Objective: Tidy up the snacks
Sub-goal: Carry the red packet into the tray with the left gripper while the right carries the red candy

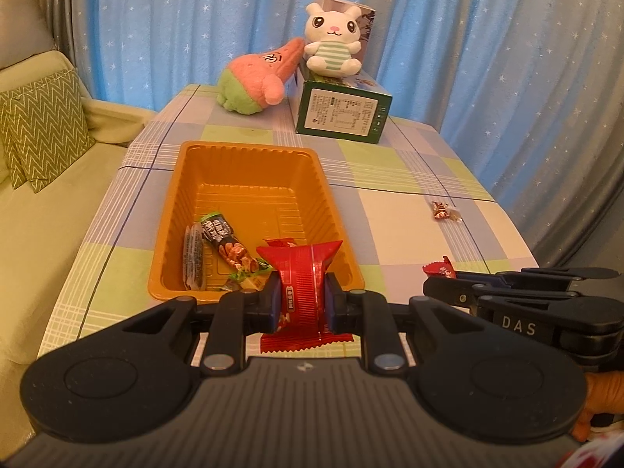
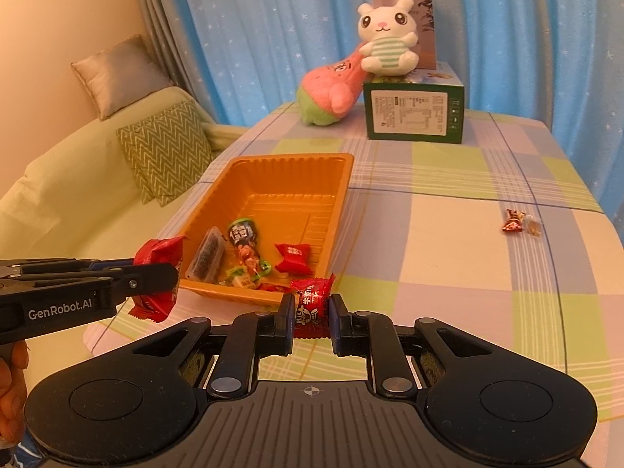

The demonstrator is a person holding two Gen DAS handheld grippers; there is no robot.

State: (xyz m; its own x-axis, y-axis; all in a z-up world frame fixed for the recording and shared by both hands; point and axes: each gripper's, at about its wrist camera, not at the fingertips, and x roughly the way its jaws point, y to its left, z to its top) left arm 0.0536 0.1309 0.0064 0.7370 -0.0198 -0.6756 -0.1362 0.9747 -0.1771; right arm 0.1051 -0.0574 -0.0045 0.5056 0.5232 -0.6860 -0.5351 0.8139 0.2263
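An orange tray (image 1: 249, 171) (image 2: 288, 179) sits on the checked table and holds several wrapped snacks, among them a dark nut bar (image 1: 224, 240) (image 2: 245, 243) and a red candy (image 2: 293, 258). My left gripper (image 1: 301, 297) is shut on a large red snack packet (image 1: 302, 273), just at the tray's near rim; it shows from the side in the right wrist view (image 2: 156, 277). My right gripper (image 2: 311, 312) is shut on a small red candy (image 2: 310, 300) by the tray's near right corner; it also shows in the left wrist view (image 1: 440, 277). A small wrapped candy (image 1: 444, 210) (image 2: 518, 223) lies alone on the right of the table.
A green box (image 1: 343, 111) (image 2: 415, 111) stands at the table's far side with a white bunny plush (image 1: 333, 39) (image 2: 388, 37) on it and a pink plush (image 1: 257, 74) (image 2: 331, 87) beside it. A sofa with cushions (image 1: 39, 128) (image 2: 163, 148) is left of the table. Blue curtains hang behind.
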